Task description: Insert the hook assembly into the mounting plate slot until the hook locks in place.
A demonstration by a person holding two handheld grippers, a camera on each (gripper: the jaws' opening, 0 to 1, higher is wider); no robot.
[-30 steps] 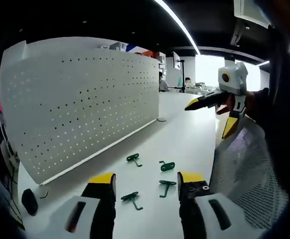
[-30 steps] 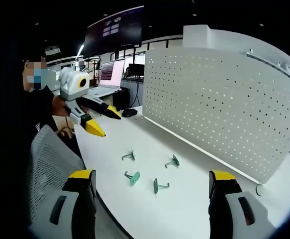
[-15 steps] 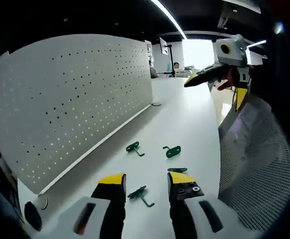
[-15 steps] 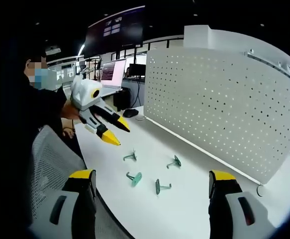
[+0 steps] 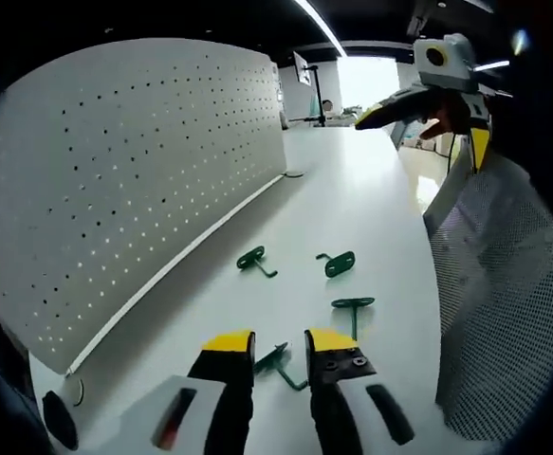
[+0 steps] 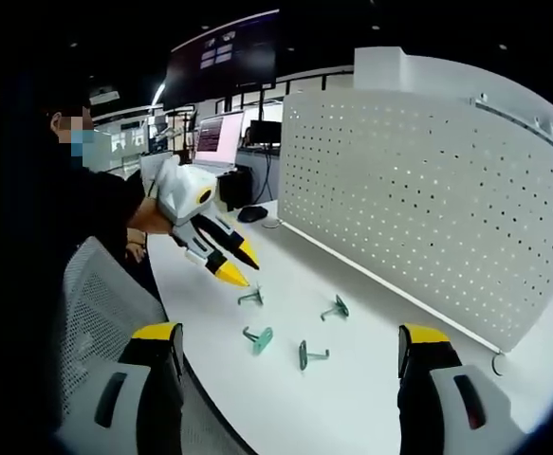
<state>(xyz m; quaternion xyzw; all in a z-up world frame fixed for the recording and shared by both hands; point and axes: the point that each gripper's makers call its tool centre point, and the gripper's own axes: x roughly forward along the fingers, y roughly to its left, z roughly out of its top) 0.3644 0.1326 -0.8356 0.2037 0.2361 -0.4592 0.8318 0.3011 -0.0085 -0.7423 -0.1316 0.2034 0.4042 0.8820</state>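
Several green hooks lie on the white table. In the left gripper view my left gripper is low over the table, its yellow-tipped jaws narrowed and standing either side of the nearest hook, with small gaps still showing. Other hooks lie just beyond. The white perforated mounting plate stands upright on the left. In the right gripper view my right gripper is wide open and holds nothing. There the left gripper points down at the farthest hook, in front of the plate.
A mesh chair back borders the table's near edge, also visible as the chair back. The person holding the grippers stands at the left of the right gripper view. The right gripper hangs high over the table's edge. Desks and monitors are far behind.
My left gripper has come forward and down onto the nearest hook, and its jaws have narrowed around it. The right gripper has stayed wide open and almost still.
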